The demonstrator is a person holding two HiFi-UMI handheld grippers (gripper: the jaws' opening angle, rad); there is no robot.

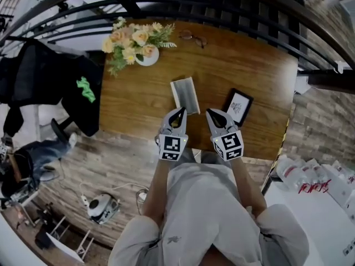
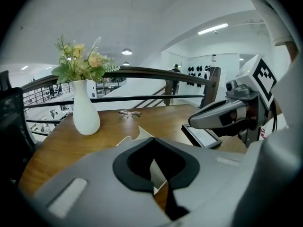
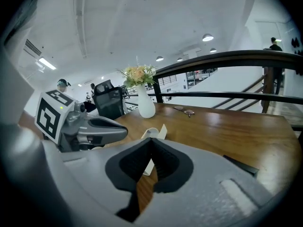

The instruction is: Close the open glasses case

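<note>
The glasses case (image 1: 184,95) lies open and untouched on the wooden surface (image 1: 252,57), so I judge the closing has not begun and this is the approach. My left tool (image 1: 179,111) hangs just short of the case's near end with its jaws brought together at the tips, nothing between them. The right tool (image 1: 211,113) sits to the right of the case, apart from it, with its jaws likewise together and empty. Neither tool needs to grip. I think the next move calls for one closed tip to get behind the raised flap and fold it over, while the other steadies the body of the case so it does not slide. A picture frame (image 1: 238,106) lies to the right of the case, and a vase of flowers (image 1: 145,56) and a pair of glasses (image 1: 193,37) lie well beyond it. I cannot tell which side carries the hinge or what is inside. In both gripper views each tool's own body covers most of the case (image 2: 136,135), leaving only a pale edge showing.
</note>
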